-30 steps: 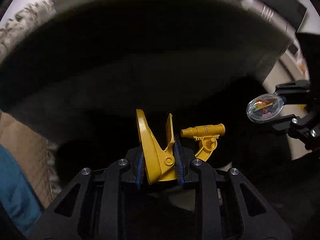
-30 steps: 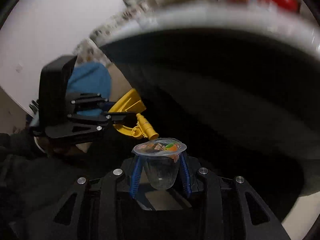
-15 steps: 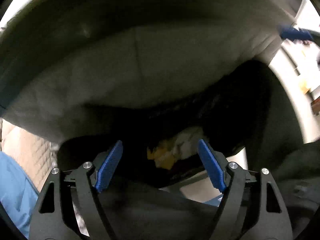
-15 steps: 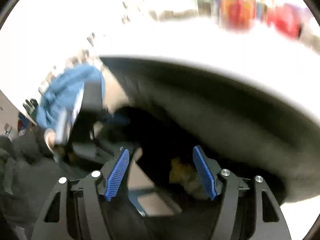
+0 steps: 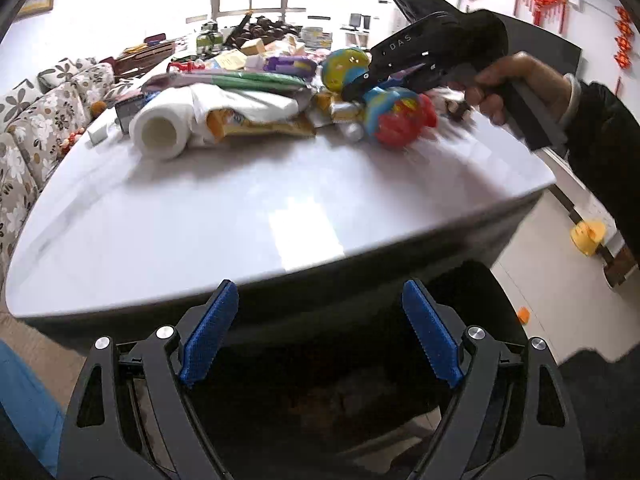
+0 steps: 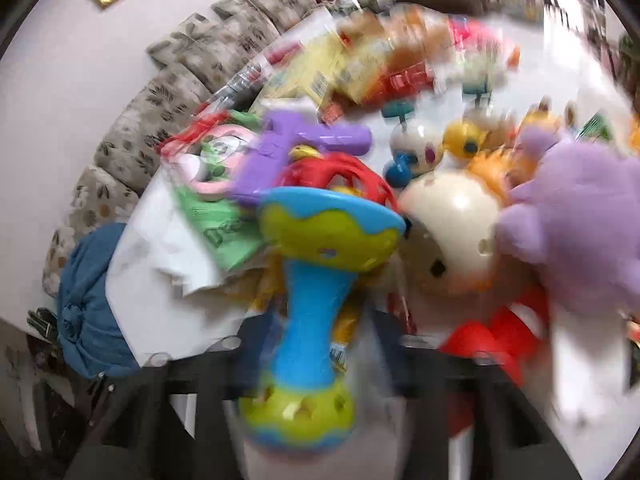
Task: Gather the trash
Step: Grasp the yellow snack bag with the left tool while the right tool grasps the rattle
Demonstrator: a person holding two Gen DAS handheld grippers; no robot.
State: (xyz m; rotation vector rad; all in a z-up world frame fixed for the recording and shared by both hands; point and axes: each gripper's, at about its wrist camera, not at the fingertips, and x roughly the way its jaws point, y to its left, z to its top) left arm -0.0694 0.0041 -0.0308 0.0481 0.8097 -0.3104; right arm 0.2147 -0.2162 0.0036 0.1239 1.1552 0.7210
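Here the left gripper [image 5: 316, 340] opens empty while the right gripper [image 6: 308, 356] closes around a rattle [image 6: 316, 280].

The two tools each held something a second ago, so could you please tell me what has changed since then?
The left tool let go of its yellow toy and came up from the dark bin; its jaws are opening and empty. The right tool dropped its small cup, swung over to the toys on the table, and its jaws are closing around a blue-and-green rattle. The toy pile stayed put.
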